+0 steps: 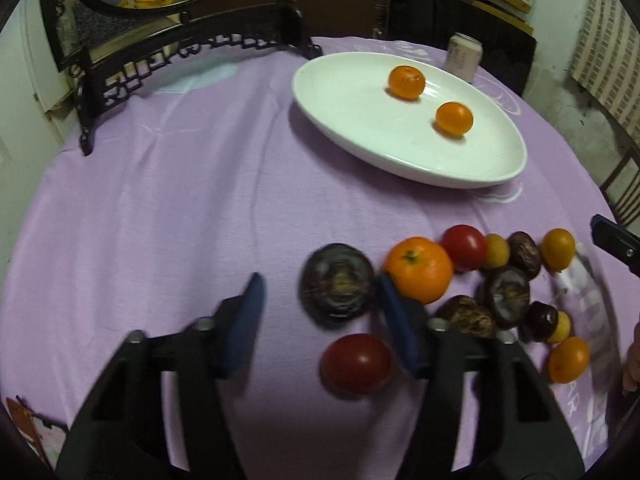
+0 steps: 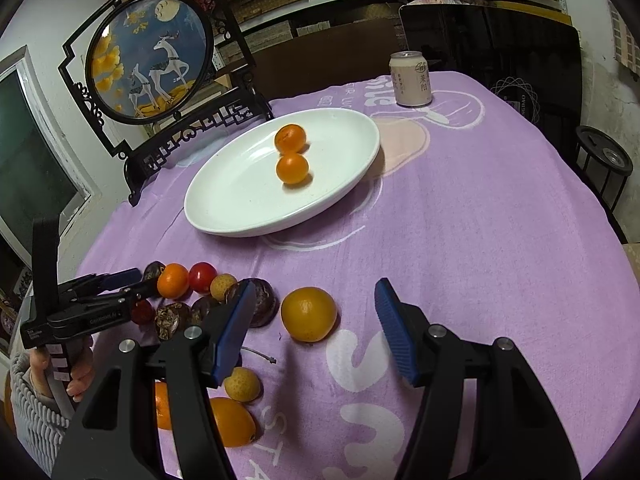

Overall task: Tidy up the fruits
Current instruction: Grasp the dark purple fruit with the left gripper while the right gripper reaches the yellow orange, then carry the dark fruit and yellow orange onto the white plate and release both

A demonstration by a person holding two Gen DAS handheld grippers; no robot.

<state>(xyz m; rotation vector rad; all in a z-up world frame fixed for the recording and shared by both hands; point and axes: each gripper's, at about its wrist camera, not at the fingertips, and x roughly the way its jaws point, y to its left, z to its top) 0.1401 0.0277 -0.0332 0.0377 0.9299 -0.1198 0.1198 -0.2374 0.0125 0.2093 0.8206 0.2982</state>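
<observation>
The left gripper [image 1: 320,292] stands with its blue pads apart and grasps nothing; a dark round fruit [image 1: 337,285] and a red tomato [image 1: 357,363] lie on the cloth between its fingers, the right pad close beside the dark fruit, touching or not I cannot tell. The right gripper [image 2: 316,312] is released too, jaws wide, with a yellow-orange citrus [image 2: 308,314] lying on the cloth between the pads, clear of both.

Just beyond the left pads sits a mandarin [image 1: 419,269], then a loose cluster of a second tomato [image 1: 464,247], pale yellow small fruits, dark brown fruits and small orange ones, all on the purple tablecloth [image 1: 160,220].

Farther off, a white oval plate [image 2: 224,204] holds two small oranges [image 2: 292,168], one just behind the other and near its middle. Behind the plate stands a pale drink can [image 2: 411,78] printed with Chinese characters, too small to read surely. White lettering runs across the cloth; in the right wrist view "ST" can be made out near the bottom. A round deer painting in a black carved frame [image 2: 150,56] stands at the table's far left
</observation>
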